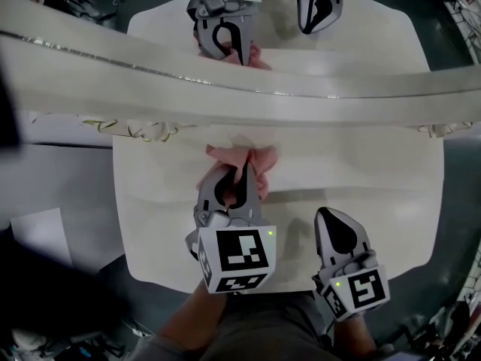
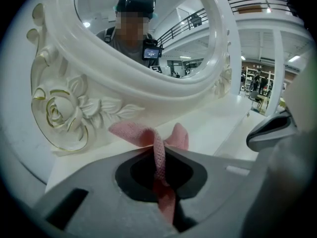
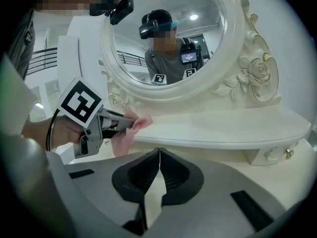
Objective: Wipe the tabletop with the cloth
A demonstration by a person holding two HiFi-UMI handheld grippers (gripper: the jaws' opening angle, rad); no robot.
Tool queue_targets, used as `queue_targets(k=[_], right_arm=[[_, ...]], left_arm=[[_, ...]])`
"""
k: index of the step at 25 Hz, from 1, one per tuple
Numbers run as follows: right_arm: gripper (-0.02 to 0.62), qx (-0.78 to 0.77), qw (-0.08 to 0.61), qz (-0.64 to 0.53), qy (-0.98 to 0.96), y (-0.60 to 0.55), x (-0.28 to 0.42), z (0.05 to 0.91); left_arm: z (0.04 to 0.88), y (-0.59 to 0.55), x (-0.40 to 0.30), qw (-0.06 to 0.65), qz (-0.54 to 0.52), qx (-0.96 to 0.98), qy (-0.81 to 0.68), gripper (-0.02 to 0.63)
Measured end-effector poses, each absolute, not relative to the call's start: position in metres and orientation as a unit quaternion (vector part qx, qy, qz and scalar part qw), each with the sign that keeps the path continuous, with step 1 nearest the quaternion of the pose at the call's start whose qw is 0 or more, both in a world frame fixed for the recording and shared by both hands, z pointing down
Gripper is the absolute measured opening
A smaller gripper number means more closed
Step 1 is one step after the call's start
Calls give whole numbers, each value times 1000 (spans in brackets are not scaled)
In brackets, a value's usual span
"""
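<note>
Counted: two grippers, one cloth, one mirror.

The left gripper (image 1: 234, 177) is clamped on the pink cloth (image 1: 254, 159). The cloth is knitted in weave and bunched, with one strand running down between the jaws and two folds spreading past the tips. It lies against the white tabletop (image 1: 361, 175), just in front of the rose-carved mirror frame (image 2: 74, 108).

The right gripper (image 1: 325, 218) has its jaws closed together with nothing between them. It is over the tabletop's near right part, apart from the cloth.

No readable text, labels or numbers anywhere.
</note>
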State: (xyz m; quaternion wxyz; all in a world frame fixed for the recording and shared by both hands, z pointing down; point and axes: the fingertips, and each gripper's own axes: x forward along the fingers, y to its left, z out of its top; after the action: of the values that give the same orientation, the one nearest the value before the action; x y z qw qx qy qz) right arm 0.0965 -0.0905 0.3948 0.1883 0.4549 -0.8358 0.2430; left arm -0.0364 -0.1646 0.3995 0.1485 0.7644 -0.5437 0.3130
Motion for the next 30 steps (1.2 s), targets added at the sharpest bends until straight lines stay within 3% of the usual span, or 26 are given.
queue_targets(k=[18, 30], right_arm=[[15, 425, 197, 236, -851, -96, 99, 399], [15, 390, 210, 221, -869, -84, 19, 394]], left_arm=[[406, -164, -38, 161, 317, 750, -558, 20], [403, -144, -122, 172, 306, 730, -586, 20]])
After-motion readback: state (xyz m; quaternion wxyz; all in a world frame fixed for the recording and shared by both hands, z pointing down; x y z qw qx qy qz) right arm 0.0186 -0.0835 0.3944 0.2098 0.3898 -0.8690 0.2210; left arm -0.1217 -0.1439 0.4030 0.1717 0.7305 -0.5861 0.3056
